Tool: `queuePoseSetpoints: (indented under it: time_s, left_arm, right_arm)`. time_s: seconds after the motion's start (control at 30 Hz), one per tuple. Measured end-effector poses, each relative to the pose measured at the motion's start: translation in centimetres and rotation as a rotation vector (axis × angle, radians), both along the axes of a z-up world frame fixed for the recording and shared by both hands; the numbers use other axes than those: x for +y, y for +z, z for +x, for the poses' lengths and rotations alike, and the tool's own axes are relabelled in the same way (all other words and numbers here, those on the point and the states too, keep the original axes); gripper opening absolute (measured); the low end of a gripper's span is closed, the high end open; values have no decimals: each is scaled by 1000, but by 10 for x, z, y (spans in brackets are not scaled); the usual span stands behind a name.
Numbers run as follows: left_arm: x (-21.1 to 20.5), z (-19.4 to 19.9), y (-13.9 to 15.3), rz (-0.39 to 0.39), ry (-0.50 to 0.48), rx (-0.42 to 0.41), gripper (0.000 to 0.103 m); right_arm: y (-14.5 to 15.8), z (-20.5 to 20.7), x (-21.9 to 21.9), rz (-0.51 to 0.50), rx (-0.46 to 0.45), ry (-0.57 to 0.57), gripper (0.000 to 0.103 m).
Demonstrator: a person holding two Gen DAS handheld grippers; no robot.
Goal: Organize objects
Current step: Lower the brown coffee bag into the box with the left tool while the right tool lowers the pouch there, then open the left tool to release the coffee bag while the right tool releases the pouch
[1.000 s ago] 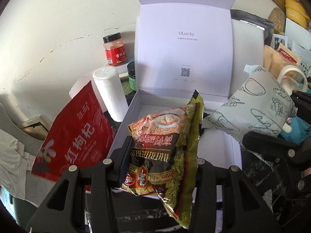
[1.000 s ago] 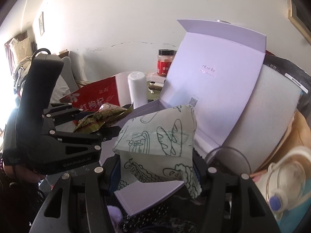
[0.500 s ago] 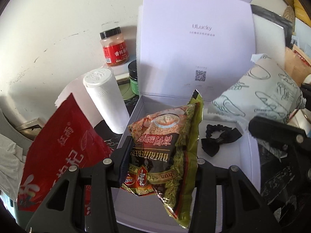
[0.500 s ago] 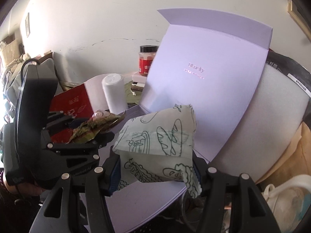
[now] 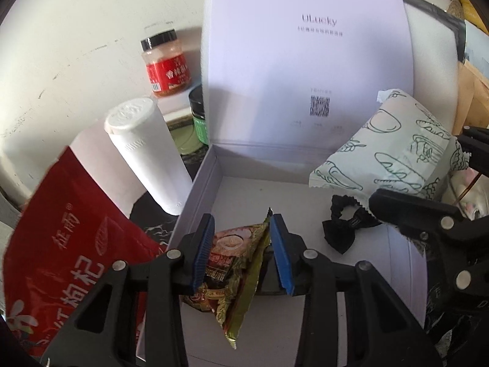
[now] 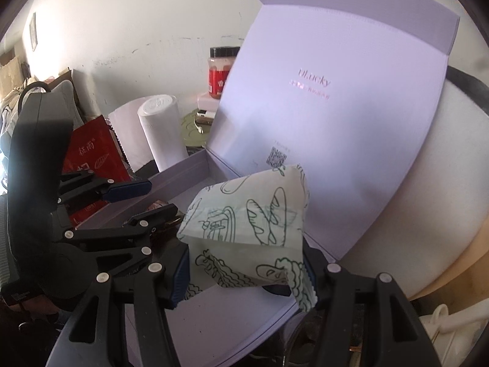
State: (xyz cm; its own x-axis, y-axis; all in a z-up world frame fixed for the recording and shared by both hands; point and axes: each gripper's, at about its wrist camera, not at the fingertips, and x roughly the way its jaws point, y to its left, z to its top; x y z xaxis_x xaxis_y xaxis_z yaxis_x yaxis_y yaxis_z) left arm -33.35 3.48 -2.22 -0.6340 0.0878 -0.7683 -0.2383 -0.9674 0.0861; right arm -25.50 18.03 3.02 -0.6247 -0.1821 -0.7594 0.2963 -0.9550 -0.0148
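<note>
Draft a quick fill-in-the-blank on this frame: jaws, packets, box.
1. The right gripper is ____ on the bread-print packet.
2. The left gripper has its jaws ____, with the noodle packet loose between them.
3. The black hair bow lies ____ the lilac box.
4. The red-labelled jar has a ____ cap.

Missing words: shut; open; inside; black.

Pale lilac box [image 5: 305,61]; brown-green-gold snack packet [image 5: 235,278]; mint pouch [image 5: 388,150], dark bread doodles; black bow scrunchie [image 5: 342,226]; red bag [image 5: 61,260] lower left; white cylinder [image 5: 146,153].
</note>
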Motion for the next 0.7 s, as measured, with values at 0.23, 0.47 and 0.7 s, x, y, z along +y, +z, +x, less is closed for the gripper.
queuePoseSetpoints:
  time_s: [0.23, 0.47, 0.7]
  left_arm:
    - [1, -4, -7, -5, -10, -14, 36]
    - [1, -5, -7, 2, -5, -23, 36]
    - [-3, -6, -8, 2, 17, -51, 39]
  right_arm:
    - [-13, -5, -4, -4, -46, 12, 60]
    - [-20, -8, -10, 8, -72, 24, 61]
    - [-23, -9, -13, 47, -82, 12, 66]
